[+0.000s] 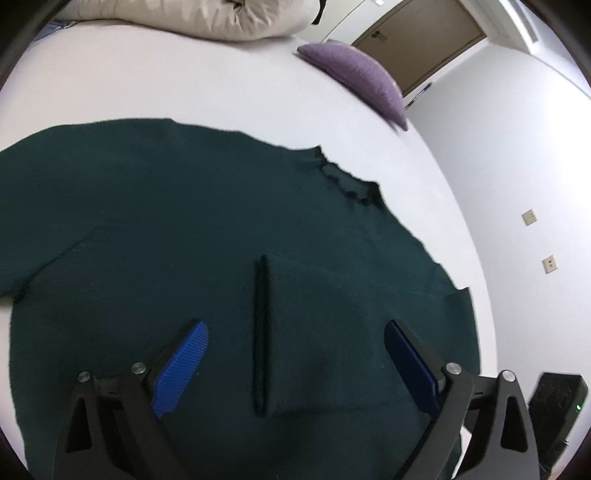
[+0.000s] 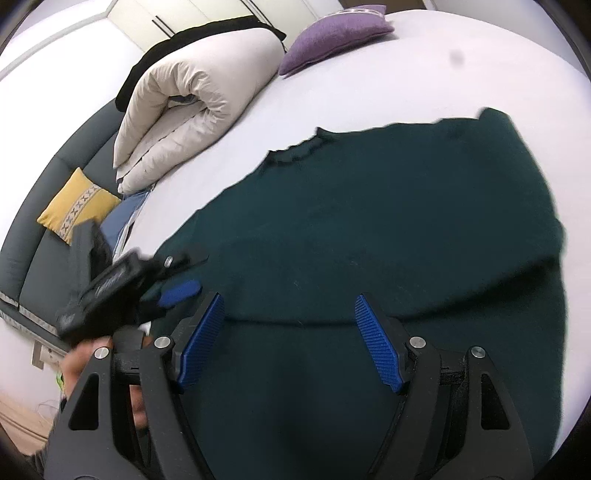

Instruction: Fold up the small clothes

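Observation:
A dark green knit sweater [image 1: 184, 229] lies spread on the white bed, its neckline [image 1: 351, 184] toward the far right. One sleeve is folded in across the body, its cuff edge [image 1: 263, 332] between my fingers. My left gripper [image 1: 295, 332] is open and empty just above the folded sleeve. In the right wrist view the sweater [image 2: 388, 221] fills the middle, neckline [image 2: 299, 149] at the far side. My right gripper [image 2: 290, 306] is open and empty above the sweater's lower part. The left gripper [image 2: 177, 290] shows at the left, over the sweater's edge.
A folded cream duvet [image 2: 192, 99] and a purple cushion [image 2: 332, 29] lie at the far side of the bed [image 2: 424, 66]. A yellow cushion [image 2: 77, 206] sits on a dark sofa at the left. A black device [image 1: 557, 402] lies off the bed's edge.

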Demonstrator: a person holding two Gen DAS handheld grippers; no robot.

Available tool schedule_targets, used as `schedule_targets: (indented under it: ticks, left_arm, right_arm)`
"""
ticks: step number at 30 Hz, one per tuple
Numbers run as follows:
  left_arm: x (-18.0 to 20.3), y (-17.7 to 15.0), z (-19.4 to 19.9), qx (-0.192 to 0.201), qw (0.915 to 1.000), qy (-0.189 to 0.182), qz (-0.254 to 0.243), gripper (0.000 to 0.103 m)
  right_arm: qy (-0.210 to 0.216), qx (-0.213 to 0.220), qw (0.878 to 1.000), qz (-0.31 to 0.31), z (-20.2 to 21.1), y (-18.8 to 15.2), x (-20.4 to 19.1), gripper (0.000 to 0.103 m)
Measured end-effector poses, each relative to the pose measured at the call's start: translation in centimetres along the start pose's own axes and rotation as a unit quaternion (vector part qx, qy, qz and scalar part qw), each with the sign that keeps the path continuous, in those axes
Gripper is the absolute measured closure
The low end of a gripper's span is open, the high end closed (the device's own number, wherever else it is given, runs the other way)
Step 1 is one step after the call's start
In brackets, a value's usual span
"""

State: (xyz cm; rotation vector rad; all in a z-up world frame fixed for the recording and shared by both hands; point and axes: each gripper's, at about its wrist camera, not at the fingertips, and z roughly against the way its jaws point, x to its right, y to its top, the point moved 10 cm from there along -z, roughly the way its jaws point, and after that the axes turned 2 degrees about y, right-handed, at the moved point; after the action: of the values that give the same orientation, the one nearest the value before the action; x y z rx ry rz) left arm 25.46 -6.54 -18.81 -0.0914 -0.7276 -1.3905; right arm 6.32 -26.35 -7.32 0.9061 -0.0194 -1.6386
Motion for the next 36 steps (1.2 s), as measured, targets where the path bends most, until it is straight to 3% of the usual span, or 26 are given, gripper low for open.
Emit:
schedule_targets:
  ticks: [2, 4, 6, 8, 9, 14, 18, 20, 23, 25, 27, 29, 32, 36]
  left_arm:
    - [-0.2, -0.2, -0.3, 0.000, 0.9998, 0.017, -0.008, 0.017]
    - [-0.2, -0.5, -0.2, 0.002, 0.9994, 0.030, -0.016, 0.033]
    - [0.2, -0.6, -0.4, -0.007, 0.9989, 0.039, -0.026, 0.070]
    - [1.0, -0.2, -0.9, -0.012, 0.9974, 0.053, -0.048, 0.086]
    - [1.6, -0.1, -0.9, -0.011, 0.9963, 0.057, -0.064, 0.092]
    - [3.3, 2.3, 0.7, 0.026, 0.9950, 0.045, -0.085, 0.094]
    - [4.3, 4.5, 2.5, 0.074, 0.9929, 0.027, -0.090, 0.094]
    - [4.1, 5.1, 3.1, 0.096, 0.9916, 0.016, -0.085, 0.094]
    - [2.8, 6.0, 3.4, 0.125, 0.9895, 0.017, -0.070, 0.094]
    - [1.1, 6.4, 2.9, 0.139, 0.9884, 0.022, -0.056, 0.094]
    - [-0.2, 5.9, 0.6, 0.120, 0.9913, 0.033, -0.042, 0.094]
    - [-1.5, 4.5, -1.1, 0.100, 0.9928, 0.051, -0.042, 0.094]
    - [-2.4, 3.7, -1.2, 0.105, 0.9928, 0.043, -0.041, 0.094]
    - [-2.2, 4.1, -0.8, 0.108, 0.9922, 0.037, -0.051, 0.094]
  right_arm:
    - [-0.001, 0.008, 1.000, -0.008, 2.2, -0.4, 1.4, 0.031]
    - [0.001, 0.026, 0.999, -0.032, 3.8, 0.3, 3.6, 0.031]
    - [-0.001, 0.047, 0.997, -0.057, 5.3, 1.3, 5.9, 0.031]
    - [-0.004, 0.064, 0.993, -0.100, 6.9, 2.0, 8.8, 0.031]
    - [0.017, 0.068, 0.987, -0.147, 7.8, 2.1, 10.7, 0.031]
    - [0.070, 0.069, 0.957, -0.272, 8.7, 0.8, 16.1, 0.031]
    - [0.129, 0.061, 0.940, -0.310, 7.4, 0.9, 16.2, 0.031]
    - [0.133, 0.072, 0.937, -0.314, 6.6, 1.7, 16.5, 0.031]
    - [0.135, 0.106, 0.924, -0.342, 6.4, 3.0, 18.5, 0.034]
    - [0.134, 0.132, 0.915, -0.358, 7.0, 3.2, 20.3, 0.048]
    - [0.145, 0.141, 0.905, -0.375, 6.9, 2.6, 21.4, 0.061]
    - [0.136, 0.138, 0.911, -0.364, 6.7, 1.8, 21.8, 0.071]
    - [0.110, 0.111, 0.925, -0.346, 7.2, 1.0, 21.3, 0.068]
    - [0.030, 0.093, 0.959, -0.266, 10.0, 1.7, 20.0, 0.064]
